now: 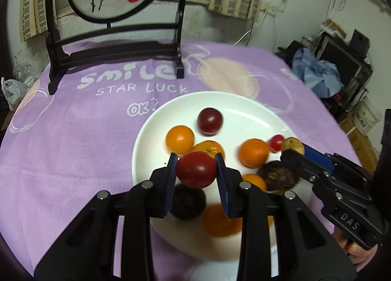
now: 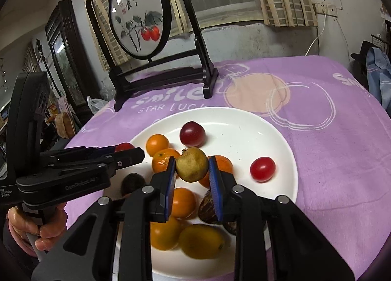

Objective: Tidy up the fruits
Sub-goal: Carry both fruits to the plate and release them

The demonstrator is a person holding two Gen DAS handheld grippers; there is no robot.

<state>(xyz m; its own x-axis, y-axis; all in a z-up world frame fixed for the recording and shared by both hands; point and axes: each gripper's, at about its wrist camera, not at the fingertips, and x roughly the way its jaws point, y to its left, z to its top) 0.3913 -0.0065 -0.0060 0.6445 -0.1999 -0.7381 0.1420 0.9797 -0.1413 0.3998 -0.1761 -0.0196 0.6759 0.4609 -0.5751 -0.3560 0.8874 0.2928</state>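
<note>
Both grippers pinch fruit above the white plate (image 2: 281,134).
Left gripper (image 1: 196,169) clamps a red tomato (image 1: 196,169); right gripper (image 2: 191,168) clamps a yellow-brown fruit (image 2: 191,167), over the plate's middle.

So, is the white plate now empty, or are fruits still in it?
Not empty. The white plate holds several orange fruits, a dark red one, a small red tomato and some brown ones.

Round red tomato (image 1: 196,169) held up over the white plate (image 1: 244,102), small yellow-brown fruit (image 2: 192,164) held up too, on the plate orange fruits (image 2: 157,144), a dark red one (image 2: 192,133), brown ones (image 2: 207,207)
</note>
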